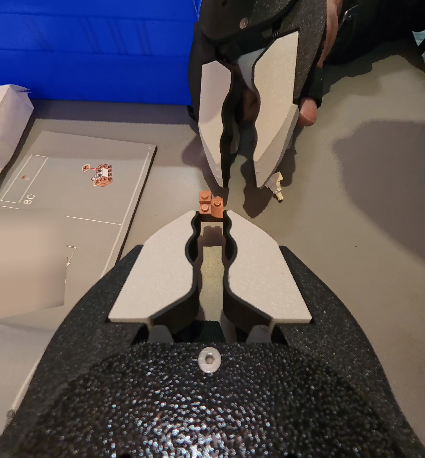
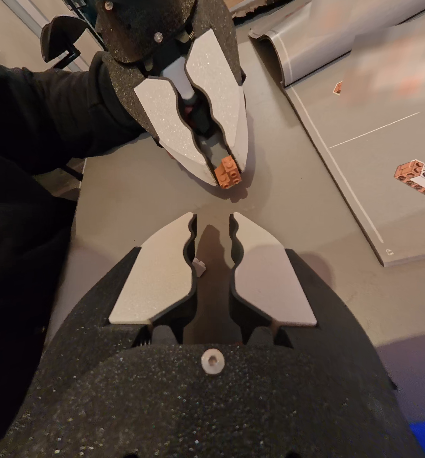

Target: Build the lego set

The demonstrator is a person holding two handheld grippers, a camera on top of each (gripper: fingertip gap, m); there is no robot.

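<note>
Brick assembly (image 1: 211, 205), a small cluster of reddish-brown studded bricks, sits clamped at the tips of the left gripper (image 1: 211, 214), above the grey table (image 1: 342, 247); the right wrist view shows the same cluster (image 2: 227, 174) pinched between both pale fingertips, with its studs facing outward.

Largest in the scene is the blue panel (image 1: 82, 49) standing along the far edge of the table. Next comes the open instruction booklet (image 1: 77, 188), lying flat to the left of the grippers; its grey page carries a printed drawing of a brown brick frame (image 1: 102, 174) and is seen again from the other side (image 2: 380, 173). A crumpled white paper bag (image 1: 3, 128) lies at the booklet's far corner, against the blue panel.

The right gripper (image 1: 241, 186) points down toward the left one, and a person's hand (image 1: 308, 111) in a black fingerless glove holds it. Its jaws stand apart with nothing pressed between them (image 2: 212, 215). Its nearer fingertip comes just beside the brick assembly without clearly touching it.

Smallest is a cream-coloured piece (image 1: 277, 186), lying just beside the outer face of the right gripper's far finger; whether it rests on the table or touches that finger cannot be told.
</note>
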